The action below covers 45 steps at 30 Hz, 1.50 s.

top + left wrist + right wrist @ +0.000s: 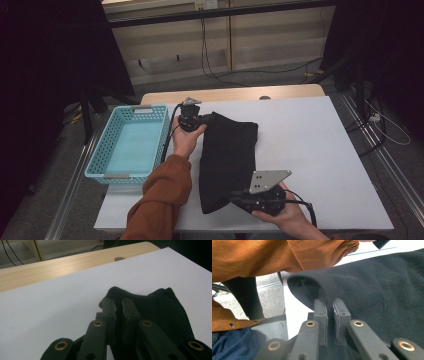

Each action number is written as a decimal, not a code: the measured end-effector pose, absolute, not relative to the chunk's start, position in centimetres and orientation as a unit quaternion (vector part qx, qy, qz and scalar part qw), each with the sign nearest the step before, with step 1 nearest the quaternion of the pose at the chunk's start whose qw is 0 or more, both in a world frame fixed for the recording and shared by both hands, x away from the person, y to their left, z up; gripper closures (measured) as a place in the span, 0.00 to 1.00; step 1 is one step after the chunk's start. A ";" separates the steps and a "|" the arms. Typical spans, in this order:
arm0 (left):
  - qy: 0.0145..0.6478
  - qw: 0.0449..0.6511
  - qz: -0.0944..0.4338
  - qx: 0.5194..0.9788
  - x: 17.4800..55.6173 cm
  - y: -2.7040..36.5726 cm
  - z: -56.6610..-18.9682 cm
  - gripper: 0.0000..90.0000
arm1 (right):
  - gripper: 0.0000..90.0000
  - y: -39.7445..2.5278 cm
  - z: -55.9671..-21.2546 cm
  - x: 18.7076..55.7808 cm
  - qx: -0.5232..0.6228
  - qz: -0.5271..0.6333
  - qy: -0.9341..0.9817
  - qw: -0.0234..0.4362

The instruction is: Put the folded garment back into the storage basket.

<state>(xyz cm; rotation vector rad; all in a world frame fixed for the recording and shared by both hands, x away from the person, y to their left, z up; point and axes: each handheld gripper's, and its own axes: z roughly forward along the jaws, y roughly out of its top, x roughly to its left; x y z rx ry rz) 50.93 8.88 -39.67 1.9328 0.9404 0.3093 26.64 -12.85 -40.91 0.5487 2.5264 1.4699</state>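
A black cloth (227, 157) lies folded lengthwise on the white table (310, 150), running from its far-left part toward the near edge. My left gripper (207, 119) is shut on the cloth's far corner (117, 293); its jaws pinch the dark fabric between them. My right gripper (235, 197) is shut on the cloth's near edge (317, 287), with the fabric caught between its pads. In the right gripper view the cloth (374, 290) spreads away to the right, and an orange sleeve (274, 255) crosses above it.
A light blue plastic basket (129, 144) stands at the table's left edge, beside the left hand. A wooden strip (235, 93) runs along the table's far side. Cables trail on the floor (220, 75) beyond. White surface lies open to the right of the cloth.
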 end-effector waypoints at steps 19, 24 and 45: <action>0.382 0.479 0.131 0.780 50.9 9.3 -37.6 0.92 | 0.94 -13.0 -39.5 26.4 0.181 0.514 0.833 0.093; 0.382 0.481 0.135 0.778 50.9 9.4 -37.0 0.92 | 0.94 -13.0 -39.0 26.4 0.178 0.519 0.830 0.097; 0.378 0.488 0.143 0.773 50.8 10.7 -35.1 0.92 | 0.94 -12.4 -37.7 26.6 0.170 0.536 0.821 0.101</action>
